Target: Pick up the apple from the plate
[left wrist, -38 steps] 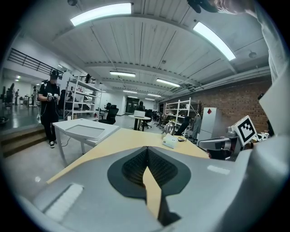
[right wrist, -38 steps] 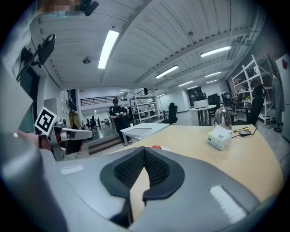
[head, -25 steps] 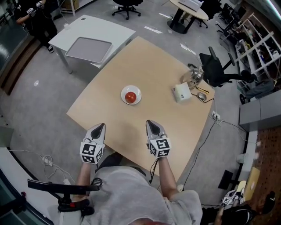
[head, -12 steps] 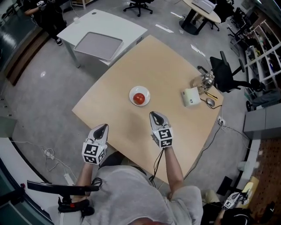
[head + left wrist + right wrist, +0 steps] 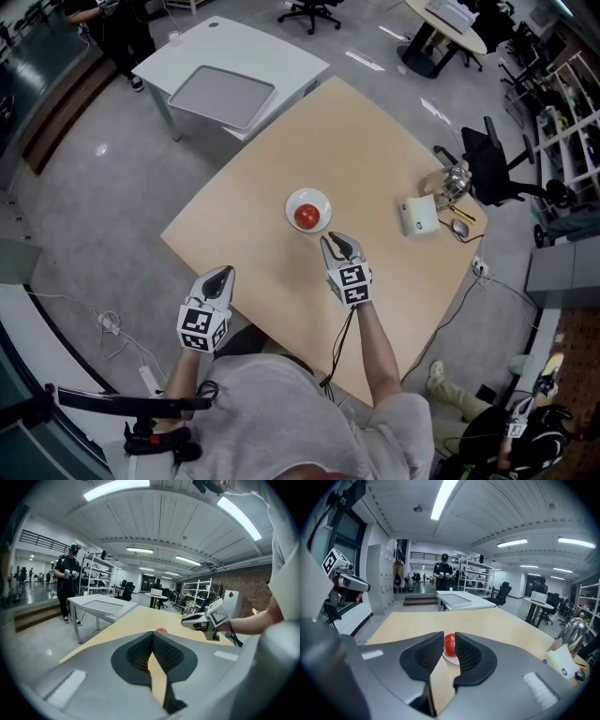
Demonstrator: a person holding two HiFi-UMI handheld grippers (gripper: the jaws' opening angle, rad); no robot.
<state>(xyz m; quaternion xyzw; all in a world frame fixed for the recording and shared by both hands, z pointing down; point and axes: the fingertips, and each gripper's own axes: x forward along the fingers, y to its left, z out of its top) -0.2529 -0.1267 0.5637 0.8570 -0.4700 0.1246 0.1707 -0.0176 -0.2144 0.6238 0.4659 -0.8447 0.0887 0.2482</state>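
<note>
Grey office floor (image 5: 84, 216) all round; tan tabletop (image 5: 375, 122) set cornerwise in the head view. White plate (image 5: 320, 200) near the middle of the tabletop, red apple (image 5: 306, 217) lying on it. Right hand-held gripper (image 5: 336, 241) over the tabletop, tips just short of the plate's near rim, pointing at the apple, not touching it. Left hand-held gripper (image 5: 221, 273) at the near edge of the tabletop, well apart from the plate. White box (image 5: 419, 217) and metal kettle (image 5: 450, 180) towards the far right corner; office chair (image 5: 492, 164) beyond them. Separate white table (image 5: 281, 66) with a grey tray (image 5: 222, 97) at upper left. Left gripper view: left hand-held gripper (image 5: 153, 633) has its pads closed together with nothing between them; top of the apple (image 5: 161, 630) just shows over the tips, right hand-held gripper (image 5: 201, 619) off to the right, a person (image 5: 68, 583) standing far left. Right gripper view: right hand-held gripper (image 5: 449, 635) has its jaws a narrow gap apart and opening, holding nothing; apple (image 5: 449, 645) on the plate (image 5: 451, 659) sits dead ahead, seen through the gap, beyond the tips rather than between the pads. Tabletop (image 5: 497, 623) runs on behind it.
</note>
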